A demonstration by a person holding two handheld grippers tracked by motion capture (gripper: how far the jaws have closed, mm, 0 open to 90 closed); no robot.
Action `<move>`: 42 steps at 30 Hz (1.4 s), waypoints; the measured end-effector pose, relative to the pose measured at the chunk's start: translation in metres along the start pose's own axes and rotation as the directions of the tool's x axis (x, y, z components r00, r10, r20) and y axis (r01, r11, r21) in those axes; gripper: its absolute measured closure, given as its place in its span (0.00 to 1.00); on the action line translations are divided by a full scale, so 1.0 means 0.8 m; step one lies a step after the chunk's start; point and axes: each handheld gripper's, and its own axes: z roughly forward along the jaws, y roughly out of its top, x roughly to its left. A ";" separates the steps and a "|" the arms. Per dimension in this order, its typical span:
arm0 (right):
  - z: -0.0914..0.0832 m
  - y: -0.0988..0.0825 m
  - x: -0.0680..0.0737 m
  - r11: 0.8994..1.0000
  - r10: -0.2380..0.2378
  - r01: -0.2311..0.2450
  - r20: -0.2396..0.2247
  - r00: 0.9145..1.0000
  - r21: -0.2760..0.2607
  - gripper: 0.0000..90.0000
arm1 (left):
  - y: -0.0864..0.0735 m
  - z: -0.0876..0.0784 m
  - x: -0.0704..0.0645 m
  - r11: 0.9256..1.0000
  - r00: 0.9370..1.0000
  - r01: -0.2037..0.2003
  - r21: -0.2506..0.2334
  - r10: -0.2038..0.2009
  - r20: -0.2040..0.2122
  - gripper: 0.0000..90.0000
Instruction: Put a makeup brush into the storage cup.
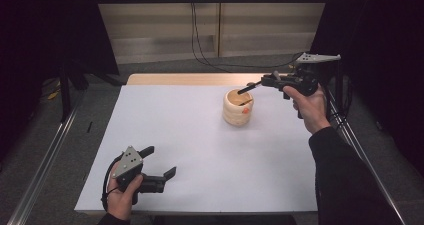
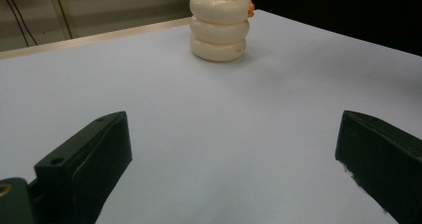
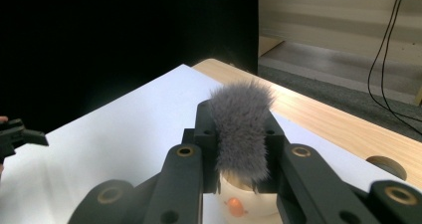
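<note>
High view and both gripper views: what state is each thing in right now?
Cup: upright on the table, a thin stick leaning inside.
Brush: grey bristles clamped between the right gripper's jaws, above the cup.
Right gripper: shut on the brush, over the cup.
Left gripper: jaws wide open, nothing between them, low near the table's front edge.

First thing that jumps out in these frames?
A grey fluffy brush head is clamped in the right claw, directly above the cream ringed cup toward the far right of the white table. The cup has an orange spot on its side and a thin stick leaning inside. The left claw rests wide open near the front left edge.
</note>
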 end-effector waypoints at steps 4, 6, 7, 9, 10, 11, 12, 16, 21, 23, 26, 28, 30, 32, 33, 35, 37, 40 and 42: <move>0.005 -0.003 -0.003 1.000 0.000 0.000 0.020 1.000 0.021 0.86 | 0.000 -0.001 0.000 1.000 1.000 0.009 -0.002 -0.009 -0.008 0.01; 0.008 -0.003 -0.003 1.000 0.000 -0.001 0.027 1.000 0.024 0.86 | 0.000 -0.001 0.001 1.000 1.000 0.011 -0.004 -0.011 -0.008 0.01; 0.010 -0.004 -0.003 1.000 -0.001 0.001 0.023 1.000 0.024 0.86 | 0.000 -0.001 0.001 1.000 1.000 0.012 -0.004 -0.012 -0.009 0.01; 0.012 -0.004 -0.003 0.999 -0.005 0.004 0.033 0.999 0.033 0.86 | 0.000 -0.001 0.001 1.000 1.000 0.014 0.000 -0.014 -0.009 0.01; 0.013 -0.004 -0.003 0.999 -0.002 0.001 0.034 0.999 0.034 0.86 | 0.000 -0.001 0.001 1.000 1.000 0.008 -0.004 -0.008 -0.007 0.01; 0.014 -0.005 -0.003 0.999 -0.004 0.002 0.035 0.999 0.034 0.86 | 0.000 -0.001 0.002 1.000 1.000 0.007 -0.002 -0.007 -0.004 0.01; 0.014 -0.005 -0.003 0.999 -0.008 0.006 0.037 0.999 0.037 0.86 | 0.000 -0.001 0.002 1.000 1.000 0.007 -0.002 -0.007 -0.004 0.01; 0.016 -0.008 -0.004 0.999 -0.007 0.005 0.051 0.999 0.050 0.86 | -0.001 -0.001 0.001 1.000 1.000 0.013 -0.003 -0.013 -0.005 0.01; 0.021 -0.014 -0.005 0.997 -0.010 0.006 0.059 0.998 0.071 0.86 | -0.001 -0.001 0.001 1.000 1.000 0.013 0.001 -0.013 -0.009 0.01; 0.023 -0.015 -0.006 0.997 -0.010 0.005 0.062 0.998 0.075 0.86 | -0.001 -0.001 0.001 1.000 1.000 0.010 0.001 -0.010 -0.006 0.01; 0.028 -0.016 -0.005 0.996 -0.017 0.012 0.064 0.998 0.084 0.86 | -0.001 -0.001 0.002 1.000 1.000 0.017 -0.001 -0.017 -0.005 0.01; 0.031 -0.016 -0.004 0.996 -0.017 0.011 0.066 0.998 0.090 0.86 | -0.001 -0.001 0.003 1.000 1.000 0.008 -0.001 -0.008 -0.004 0.01; 0.032 -0.017 -0.004 0.996 -0.021 0.015 0.071 0.997 0.092 0.86 | -0.001 -0.001 0.003 1.000 1.000 0.009 -0.002 -0.009 0.001 0.01; 0.034 -0.017 -0.004 0.995 -0.025 0.018 0.073 0.997 0.095 0.86 | -0.001 -0.001 0.002 1.000 1.000 0.013 -0.003 -0.013 -0.004 0.01; 0.035 -0.018 -0.004 0.995 -0.028 0.020 0.075 0.997 0.099 0.86 | -0.001 -0.001 0.002 1.000 1.000 0.012 -0.003 -0.012 -0.004 0.01; 0.036 -0.019 -0.005 0.994 -0.027 0.019 0.077 0.997 0.104 0.86 | -0.001 -0.001 0.002 1.000 1.000 0.013 -0.003 -0.013 -0.005 0.01; 0.038 -0.022 -0.006 0.994 -0.026 0.017 0.078 0.997 0.107 0.86 | -0.001 -0.002 0.003 1.000 1.000 0.006 -0.002 -0.006 -0.001 0.01; 0.041 -0.026 -0.007 0.994 -0.019 0.010 0.084 0.996 0.108 0.86 | -0.001 -0.001 0.003 1.000 1.000 0.008 0.000 -0.008 -0.005 0.01; 0.043 -0.029 -0.008 0.993 -0.022 0.012 0.088 0.996 0.116 0.86 | -0.001 -0.001 0.002 1.000 1.000 0.016 -0.001 -0.016 -0.004 0.01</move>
